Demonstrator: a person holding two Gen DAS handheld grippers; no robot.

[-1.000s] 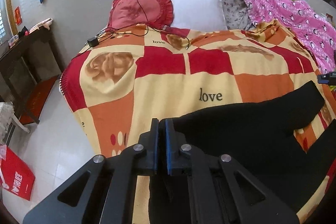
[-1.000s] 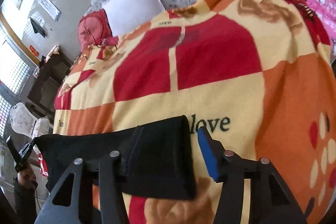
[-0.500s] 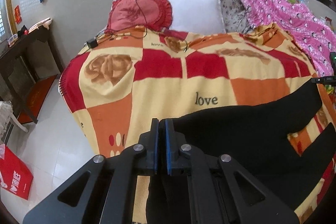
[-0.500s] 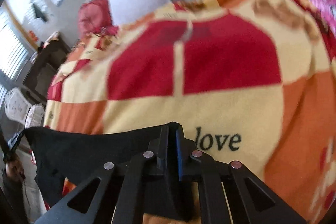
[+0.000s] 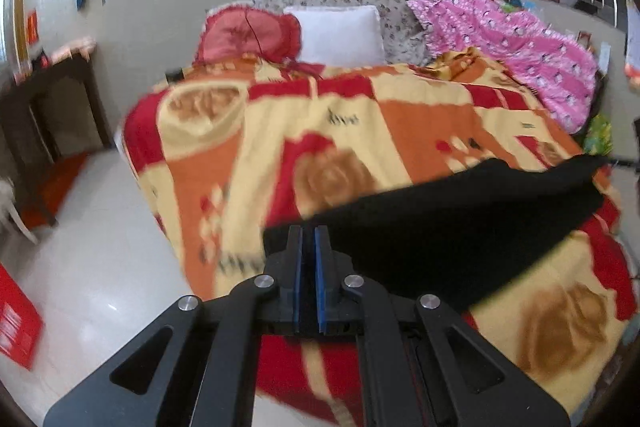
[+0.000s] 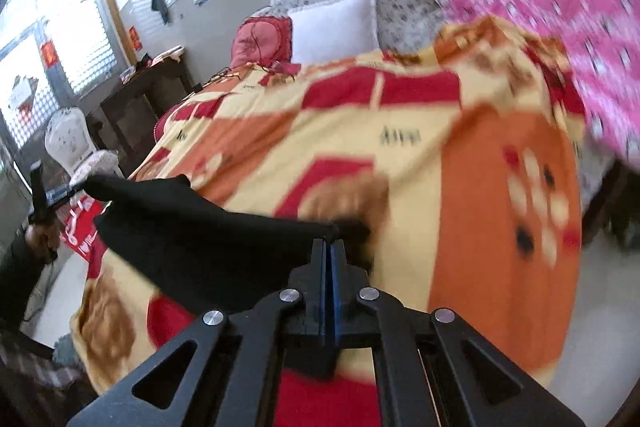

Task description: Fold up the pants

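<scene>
Black pants (image 5: 460, 223) hang stretched between my two grippers above a red, orange and cream checked blanket (image 5: 360, 131) on a bed. My left gripper (image 5: 308, 229) is shut on one corner of the cloth at the near left. In the right wrist view the pants (image 6: 192, 227) run off to the left, and my right gripper (image 6: 330, 243) is shut on their other corner. At the far left of that view a hand (image 6: 38, 235) holds the other gripper. Both pictures are blurred by motion.
A white pillow (image 5: 340, 33), a red cushion (image 5: 248, 37) and a pink quilt (image 5: 516, 43) lie at the head of the bed. A dark wooden table (image 5: 48, 95) and pale tiled floor (image 5: 88, 267) are at the left. A white chair (image 6: 76, 147) stands by the window.
My right gripper closed on the pants' corner. Both grippers then pulled back toward the foot of the bed, lifting the pants taut off the blanket, and the right one rolled.
</scene>
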